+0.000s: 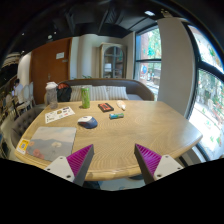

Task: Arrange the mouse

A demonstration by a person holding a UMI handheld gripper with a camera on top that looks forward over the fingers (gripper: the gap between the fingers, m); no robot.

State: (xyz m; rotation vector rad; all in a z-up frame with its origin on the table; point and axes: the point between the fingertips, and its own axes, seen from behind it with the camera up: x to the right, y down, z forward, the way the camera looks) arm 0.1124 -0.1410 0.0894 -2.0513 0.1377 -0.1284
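A small dark mouse (88, 122) lies on the wooden table (140, 128), left of the table's middle and well beyond my fingers. My gripper (112, 160) is held at the table's near edge, its two fingers spread wide apart with the magenta pads (81, 158) facing inward. Nothing is between them but the bare tabletop.
A grey mat (50, 142) lies at the near left, papers (58, 114) beyond it. A green bottle (85, 97), a dark flat object (105, 107) and a small blue item (117, 116) stand farther back. A sofa (100, 90) and windows lie behind.
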